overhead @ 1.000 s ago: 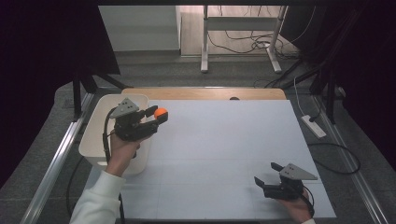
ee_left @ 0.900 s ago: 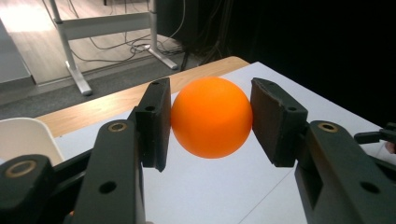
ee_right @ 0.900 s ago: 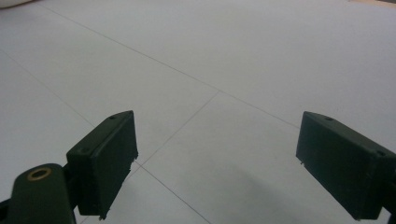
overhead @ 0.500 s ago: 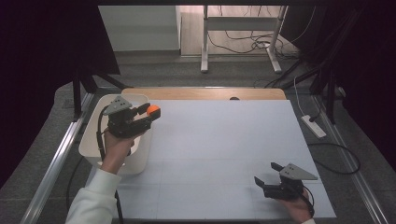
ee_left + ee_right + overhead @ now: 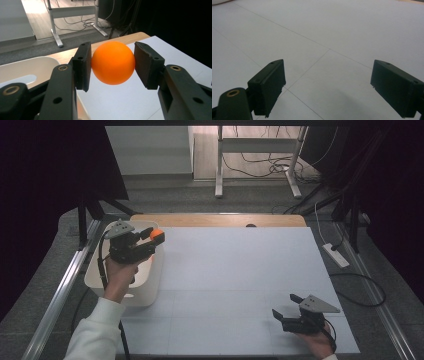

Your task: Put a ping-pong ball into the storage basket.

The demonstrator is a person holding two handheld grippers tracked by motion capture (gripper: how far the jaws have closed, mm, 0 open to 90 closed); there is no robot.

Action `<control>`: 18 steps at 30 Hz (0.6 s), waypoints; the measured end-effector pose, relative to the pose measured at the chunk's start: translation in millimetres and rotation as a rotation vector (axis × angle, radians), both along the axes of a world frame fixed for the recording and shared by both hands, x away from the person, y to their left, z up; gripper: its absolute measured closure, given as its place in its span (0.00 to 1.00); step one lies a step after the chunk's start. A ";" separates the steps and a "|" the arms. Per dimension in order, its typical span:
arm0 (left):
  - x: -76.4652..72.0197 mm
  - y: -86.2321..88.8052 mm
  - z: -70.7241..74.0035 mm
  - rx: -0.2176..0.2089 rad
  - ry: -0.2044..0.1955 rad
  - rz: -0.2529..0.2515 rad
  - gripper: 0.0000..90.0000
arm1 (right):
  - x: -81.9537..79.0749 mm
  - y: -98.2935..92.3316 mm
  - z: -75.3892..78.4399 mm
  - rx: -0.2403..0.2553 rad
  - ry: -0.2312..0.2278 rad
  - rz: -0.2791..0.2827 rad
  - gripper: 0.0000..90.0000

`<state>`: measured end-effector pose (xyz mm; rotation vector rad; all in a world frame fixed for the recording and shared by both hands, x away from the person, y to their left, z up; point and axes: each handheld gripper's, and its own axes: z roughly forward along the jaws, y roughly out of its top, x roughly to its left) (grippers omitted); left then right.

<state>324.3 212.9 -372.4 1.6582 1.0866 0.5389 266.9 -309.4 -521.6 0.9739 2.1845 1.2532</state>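
A white table top (image 5: 240, 280) scored with thin seams sits on a wooden board (image 5: 220, 220) that shows along its far edge. Grey carpet (image 5: 395, 270) surrounds it, with metal rails (image 5: 57, 295) along both sides. Beyond the far edge lies a lit wooden floor (image 5: 250, 167) with a white desk frame (image 5: 257, 150) and tangled cables (image 5: 270, 167). Black curtains (image 5: 50, 170) darken both sides. A white power strip (image 5: 336, 255) lies on the carpet by the right edge.

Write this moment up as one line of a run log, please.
left gripper: shut on orange ball | ball: above white bin rim | right gripper: open, holding nothing, low over white table
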 end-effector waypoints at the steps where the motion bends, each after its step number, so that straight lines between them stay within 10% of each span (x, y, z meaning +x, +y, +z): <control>1: 0.8 1.0 -0.1 0.000 0.001 0.003 0.56 | 0.1 0.0 0.0 0.000 0.000 0.000 0.14; 18: 13.1 26.1 -3.2 0.011 0.030 0.092 0.56 | 0.0 -0.1 -0.1 -0.001 0.002 -0.004 0.14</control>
